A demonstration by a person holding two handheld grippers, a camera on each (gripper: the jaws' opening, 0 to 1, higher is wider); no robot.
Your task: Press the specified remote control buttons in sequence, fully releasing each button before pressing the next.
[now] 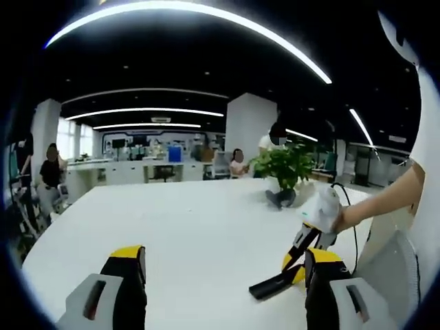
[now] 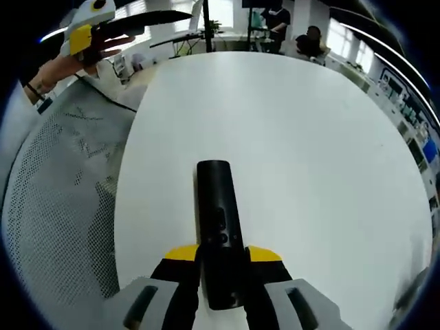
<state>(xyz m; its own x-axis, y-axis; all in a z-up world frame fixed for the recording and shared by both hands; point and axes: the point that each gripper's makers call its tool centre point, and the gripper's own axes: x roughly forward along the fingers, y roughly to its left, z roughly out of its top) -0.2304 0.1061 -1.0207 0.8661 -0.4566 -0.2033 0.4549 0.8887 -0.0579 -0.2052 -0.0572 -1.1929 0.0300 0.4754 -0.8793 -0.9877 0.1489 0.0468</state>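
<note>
Between the jaws of the right gripper, clamped on its near end, the remote control pointed straight ahead over the worktop, while the left gripper, jaws apart, was just beside it.

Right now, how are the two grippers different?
The right gripper is shut on the black remote, but the left gripper is open and holds nothing. The right gripper points down toward the white table, with the remote just above it; the left gripper points level across it, toward a potted plant. Both have yellow-tipped black jaws.
</note>
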